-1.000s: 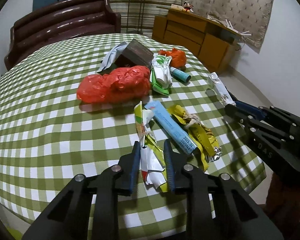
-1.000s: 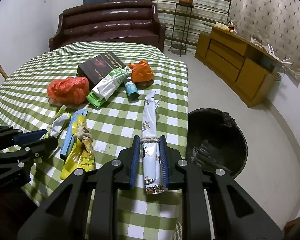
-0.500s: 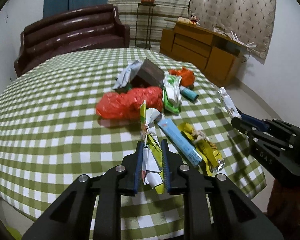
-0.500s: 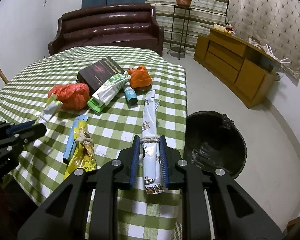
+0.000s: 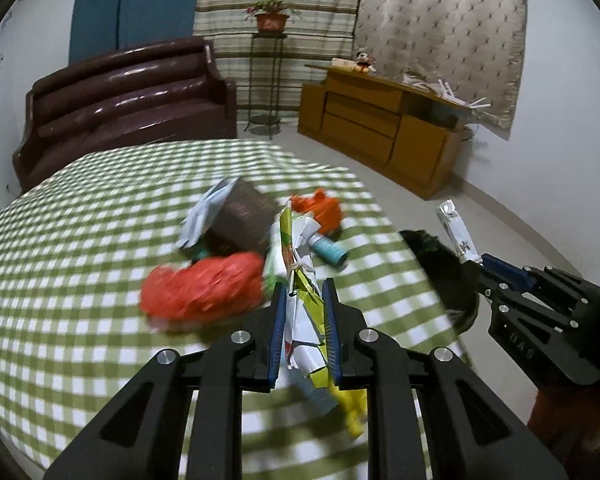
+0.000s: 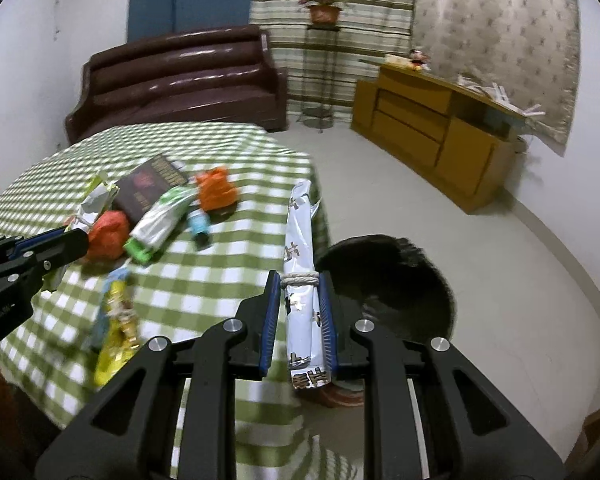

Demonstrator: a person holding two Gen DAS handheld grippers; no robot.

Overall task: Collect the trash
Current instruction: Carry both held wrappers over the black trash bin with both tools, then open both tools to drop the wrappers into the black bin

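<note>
Both wrappers have left the surface (image 6: 228,248) since a second ago. The left claw (image 5: 304,320) is clamped on the yellow wrapper (image 5: 306,320), the right claw (image 6: 300,312) on the white wrapper (image 6: 302,280); black bin (image 6: 400,296) at centre right awaits both drops.

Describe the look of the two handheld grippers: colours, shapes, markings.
Both match. The left gripper and right gripper are matte black plastic with angular, cut-out linkage arms joined by round silver pivot pins. Each has two flat parallel fingers faced with ribbed blue pads. Small raised lettering marks the side of each body, too blurred to read. No cables, hands or sleeves show clearly.
</note>
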